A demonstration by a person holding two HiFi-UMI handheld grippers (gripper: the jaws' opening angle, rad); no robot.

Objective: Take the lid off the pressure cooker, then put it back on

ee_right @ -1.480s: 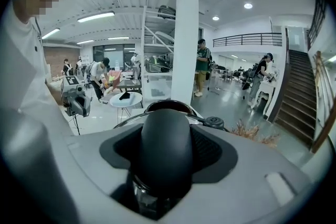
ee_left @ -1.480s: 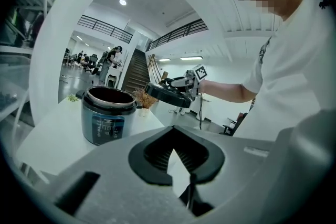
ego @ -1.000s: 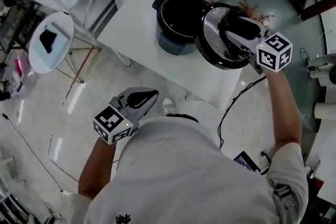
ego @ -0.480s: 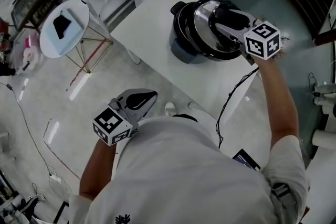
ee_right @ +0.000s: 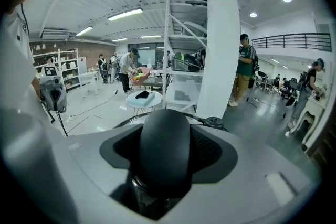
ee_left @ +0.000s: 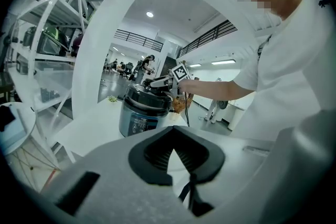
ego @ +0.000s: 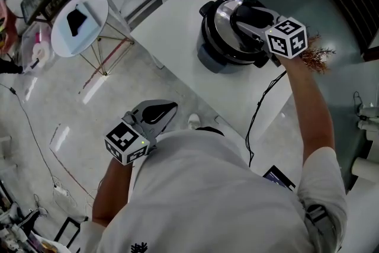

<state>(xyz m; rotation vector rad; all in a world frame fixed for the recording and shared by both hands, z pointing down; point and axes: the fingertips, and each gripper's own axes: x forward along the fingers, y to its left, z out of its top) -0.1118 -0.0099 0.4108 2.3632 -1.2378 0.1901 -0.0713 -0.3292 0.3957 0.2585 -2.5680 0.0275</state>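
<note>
My right claw (ego: 247,19) grips the handle (ee_right: 164,144), steadying the lid (ego: 224,23) atop the cooker (ego: 208,60) on the surface (ego: 174,26), apparently to seat it. My left claw (ego: 159,112), shut and empty, waits by my chest.

On the white table (ego: 172,32) the pressure cooker (ego: 208,60) stands with its steel lid (ego: 224,23) on top. The right gripper (ego: 250,21) grips the lid's black handle (ego: 240,9). The left gripper (ego: 161,111) hangs closed by the person's torso, well apart from the table. 1 cable (ego: 260,106) hangs off the table's edge.
</note>
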